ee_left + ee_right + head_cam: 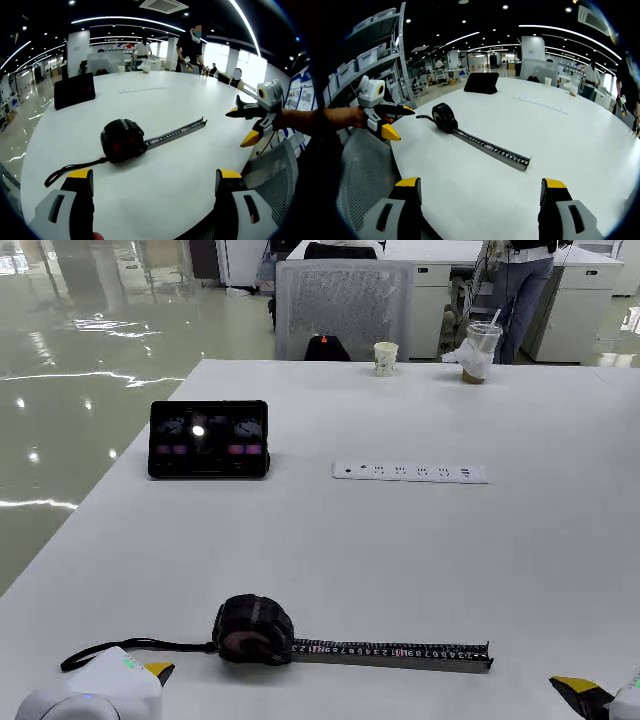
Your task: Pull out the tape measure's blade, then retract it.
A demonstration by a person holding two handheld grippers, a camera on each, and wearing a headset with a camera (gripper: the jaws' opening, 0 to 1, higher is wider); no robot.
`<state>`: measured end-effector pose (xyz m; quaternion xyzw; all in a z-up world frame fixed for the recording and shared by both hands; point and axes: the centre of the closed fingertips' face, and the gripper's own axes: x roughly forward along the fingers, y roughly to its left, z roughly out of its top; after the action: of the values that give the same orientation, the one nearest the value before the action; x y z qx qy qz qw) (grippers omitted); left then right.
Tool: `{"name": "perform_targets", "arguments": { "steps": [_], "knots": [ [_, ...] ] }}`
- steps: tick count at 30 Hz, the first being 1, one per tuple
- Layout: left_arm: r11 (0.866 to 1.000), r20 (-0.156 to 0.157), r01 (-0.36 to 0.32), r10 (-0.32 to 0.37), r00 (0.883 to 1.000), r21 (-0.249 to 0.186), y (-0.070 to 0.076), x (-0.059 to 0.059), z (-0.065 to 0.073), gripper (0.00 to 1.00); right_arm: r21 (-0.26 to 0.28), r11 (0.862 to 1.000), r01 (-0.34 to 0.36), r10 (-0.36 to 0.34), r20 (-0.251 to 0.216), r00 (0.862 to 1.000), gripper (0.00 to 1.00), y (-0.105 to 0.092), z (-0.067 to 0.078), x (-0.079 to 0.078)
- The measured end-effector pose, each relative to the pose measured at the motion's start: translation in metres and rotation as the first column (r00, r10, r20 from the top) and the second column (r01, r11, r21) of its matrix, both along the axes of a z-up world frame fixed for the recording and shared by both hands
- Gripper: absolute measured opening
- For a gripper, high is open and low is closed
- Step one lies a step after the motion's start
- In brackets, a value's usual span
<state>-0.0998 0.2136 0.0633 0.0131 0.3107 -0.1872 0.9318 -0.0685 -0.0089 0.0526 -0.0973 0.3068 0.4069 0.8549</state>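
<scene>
Tape measure [254,629] is lying on the white tabletop [400,550] near its front edge, and I am seeing its black case resting on its side with the blade [395,652] drawn out flat along the surface toward the right in the head view. A black wrist strap [120,648] is trailing off the case the other way, toward the left tongs [153,175].

I am holding the left tongs spread wide with nothing between the jaws. In the left gripper view the case is sitting just ahead of them, a little toward the left jaw, apart from both tips, and the blade is running away toward the right tongs [481,182].

Those are gaping wide too and gripping nothing. In the right gripper view the blade's hooked end is lying ahead of them, roughly between the two jaws but not touching either, while the case is sitting farther off to the left, nearer the other tongs.

So the tape measure is lying between the two tongs, touching neither.

Farther back on the tabletop, well apart from the tape, a dark tablet [208,438] is standing propped, a white power strip [410,472] is lying flat, and a paper cup [385,357] is standing at the far edge.
</scene>
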Motion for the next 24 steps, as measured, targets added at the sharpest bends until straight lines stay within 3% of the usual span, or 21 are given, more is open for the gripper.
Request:
{"name": "perform_targets", "arguments": {
  "steps": [13,24],
  "knots": [
    [0.999,-0.008,-0.044,0.044,0.999,0.009,-0.0025,-0.0016,0.0000,0.99,0.007,1.000,0.023,-0.023,0.000,1.000,0.99,0.0114,0.0035,-0.0040],
    [0.998,-0.006,-0.050,0.050,0.999,0.026,-0.0032,-0.0010,0.0003,0.99,0.004,0.999,0.038,-0.038,-0.002,0.999,0.99,0.0089,0.0044,-0.0061]
  ]
}}
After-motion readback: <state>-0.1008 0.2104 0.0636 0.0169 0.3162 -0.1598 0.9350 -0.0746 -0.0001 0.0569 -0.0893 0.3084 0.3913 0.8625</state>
